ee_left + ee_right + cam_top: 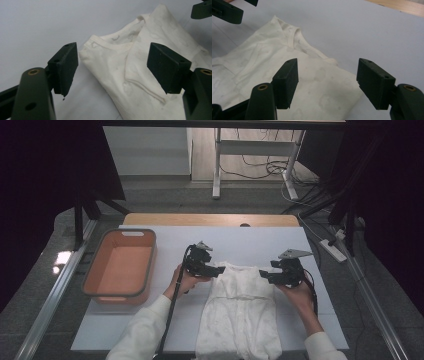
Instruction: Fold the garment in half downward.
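A white garment [240,312] lay flat on the pale sheet covering the table [150,320], its neckline away from us and its hem reaching the near edge. It looked partly folded, sides tucked in to a narrow strip, which suggested to us a folding job in progress. We held our left gripper [216,269] at the garment's top left corner and our right gripper [266,275] at its top right corner, mirrored, probably so both shoulders could be taken up together. In the left gripper view, its jaws stood wide apart with the collar edge [107,41] between them, gripping nothing. In the right gripper view, the jaws were likewise spread wide over the cloth's shoulder corner [329,61], holding nothing. An orange bin [120,267] sat well to the left, likely waiting for the folded piece.
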A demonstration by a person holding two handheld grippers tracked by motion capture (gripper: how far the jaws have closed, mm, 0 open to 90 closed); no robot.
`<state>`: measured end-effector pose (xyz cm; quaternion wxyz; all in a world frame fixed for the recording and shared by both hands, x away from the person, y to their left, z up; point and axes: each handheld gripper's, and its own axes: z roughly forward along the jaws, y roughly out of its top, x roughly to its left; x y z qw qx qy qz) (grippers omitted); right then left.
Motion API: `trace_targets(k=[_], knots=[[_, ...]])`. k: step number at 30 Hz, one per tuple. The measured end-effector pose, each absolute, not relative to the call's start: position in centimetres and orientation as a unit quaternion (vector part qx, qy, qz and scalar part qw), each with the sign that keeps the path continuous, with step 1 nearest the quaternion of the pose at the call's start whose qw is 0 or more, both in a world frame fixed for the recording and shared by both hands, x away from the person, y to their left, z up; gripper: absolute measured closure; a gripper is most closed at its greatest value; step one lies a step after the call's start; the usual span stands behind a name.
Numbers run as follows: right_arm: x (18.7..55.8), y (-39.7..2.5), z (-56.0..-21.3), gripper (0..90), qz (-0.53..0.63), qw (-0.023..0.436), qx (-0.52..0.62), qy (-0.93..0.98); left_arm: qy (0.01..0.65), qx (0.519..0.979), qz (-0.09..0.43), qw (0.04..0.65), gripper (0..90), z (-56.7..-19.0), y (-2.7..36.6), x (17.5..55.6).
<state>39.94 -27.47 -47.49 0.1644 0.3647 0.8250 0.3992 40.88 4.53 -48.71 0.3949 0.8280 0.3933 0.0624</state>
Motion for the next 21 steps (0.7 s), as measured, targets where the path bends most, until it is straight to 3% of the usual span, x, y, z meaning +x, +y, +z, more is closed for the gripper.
trace_targets(k=[21], knots=[[43.4,-28.9,-50.4,33.3,0.344,0.143,0.402,0.836,0.407,0.837,0.045,0.363,24.9,-51.9,3.4,43.6]])
